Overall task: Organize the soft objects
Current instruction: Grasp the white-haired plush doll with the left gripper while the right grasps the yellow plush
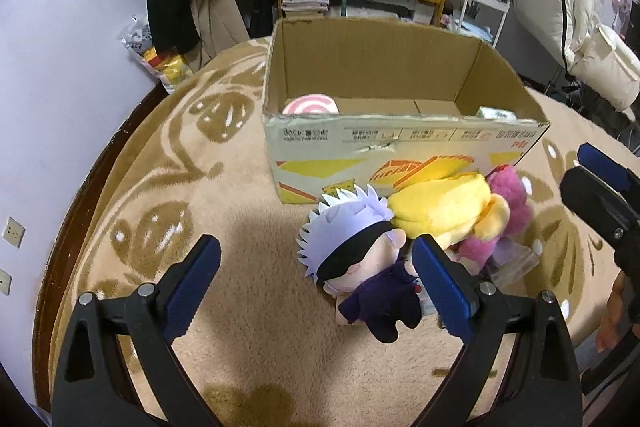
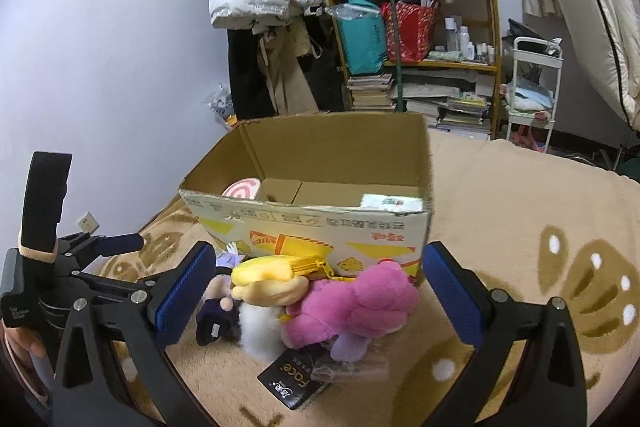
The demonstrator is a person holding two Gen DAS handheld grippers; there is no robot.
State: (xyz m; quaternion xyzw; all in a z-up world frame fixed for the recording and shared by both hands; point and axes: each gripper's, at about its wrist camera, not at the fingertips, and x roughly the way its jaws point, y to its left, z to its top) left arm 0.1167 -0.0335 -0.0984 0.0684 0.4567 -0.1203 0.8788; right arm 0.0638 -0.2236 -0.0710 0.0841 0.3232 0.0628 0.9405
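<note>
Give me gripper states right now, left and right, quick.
Left gripper: open, holding nothing, fingers spread above the white-haired plush doll.
Right gripper: open, holding nothing, fingers either side of the pink plush.

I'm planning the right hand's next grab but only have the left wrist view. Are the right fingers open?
Observer: Yes. The right gripper is open, and its fingers sit on either side of the toy pile. The pink plush is between them.
Operator: Is anything lying by that plush that I can't see?
Observer: A black packet lies on the rug in front of it, partly tucked under the pile.
Operator: What's between the plush and the doll?
Observer: A white fluffy piece sits between the doll and the pink plush, below the yellow plush.
</note>
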